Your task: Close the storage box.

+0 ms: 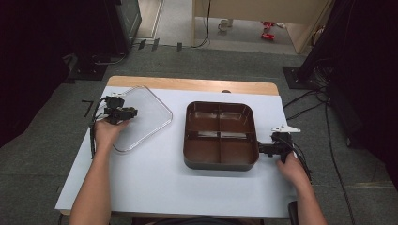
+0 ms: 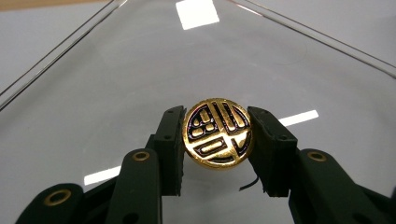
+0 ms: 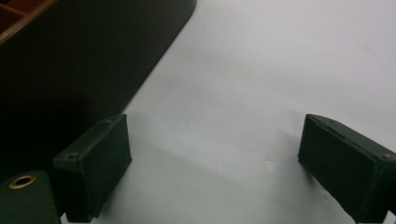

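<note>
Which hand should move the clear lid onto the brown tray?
Left. The left hand-held gripper is shut on the lid's gold knob; the right hand-held gripper sits open beside the brown tray.

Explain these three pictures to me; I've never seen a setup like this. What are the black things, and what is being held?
A person sits at a table with hand-held tongs in each hand. The high view looks down from above; the other two views come from cameras riding on the tongs. The left tongs are closed on a round gold knob on a clear lid. The right tongs are open, one jaw beside the dark wall of a brown tray with four compartments; they hold nothing.
</note>
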A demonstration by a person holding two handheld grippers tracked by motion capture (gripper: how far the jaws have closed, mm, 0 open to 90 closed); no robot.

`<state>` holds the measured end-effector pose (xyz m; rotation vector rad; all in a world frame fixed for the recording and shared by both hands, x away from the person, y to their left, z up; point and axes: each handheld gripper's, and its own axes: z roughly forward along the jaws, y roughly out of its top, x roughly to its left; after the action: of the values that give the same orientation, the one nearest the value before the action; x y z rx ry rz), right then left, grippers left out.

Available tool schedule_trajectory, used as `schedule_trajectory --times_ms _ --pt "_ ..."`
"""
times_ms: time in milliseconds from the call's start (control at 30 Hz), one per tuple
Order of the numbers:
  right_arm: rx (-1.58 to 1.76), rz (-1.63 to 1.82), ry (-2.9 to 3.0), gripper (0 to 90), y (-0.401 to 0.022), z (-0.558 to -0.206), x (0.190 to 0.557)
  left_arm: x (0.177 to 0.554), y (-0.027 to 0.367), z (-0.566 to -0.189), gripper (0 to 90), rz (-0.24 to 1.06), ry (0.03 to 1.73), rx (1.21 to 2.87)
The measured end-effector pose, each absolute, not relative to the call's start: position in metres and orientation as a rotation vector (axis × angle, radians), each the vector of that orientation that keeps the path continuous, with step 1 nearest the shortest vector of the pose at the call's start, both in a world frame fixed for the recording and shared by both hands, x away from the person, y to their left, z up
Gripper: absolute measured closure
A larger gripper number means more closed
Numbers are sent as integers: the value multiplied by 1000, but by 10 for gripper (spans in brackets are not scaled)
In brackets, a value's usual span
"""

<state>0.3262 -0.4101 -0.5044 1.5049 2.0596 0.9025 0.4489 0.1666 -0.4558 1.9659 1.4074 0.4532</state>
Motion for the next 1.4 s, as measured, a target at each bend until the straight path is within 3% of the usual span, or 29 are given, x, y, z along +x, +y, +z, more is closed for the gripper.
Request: schedule_trajectory --times_ms 433,867,1400 --pt "1505 902 2060 87 -410 -504 326 428 162 -408 594 455 1304 1955" --pt "1505 902 2060 87 -410 -504 326 409 123 -367 594 410 1109 1970" --pt "1502 900 2060 87 -410 -504 326 403 70 -362 594 329 929 2028"
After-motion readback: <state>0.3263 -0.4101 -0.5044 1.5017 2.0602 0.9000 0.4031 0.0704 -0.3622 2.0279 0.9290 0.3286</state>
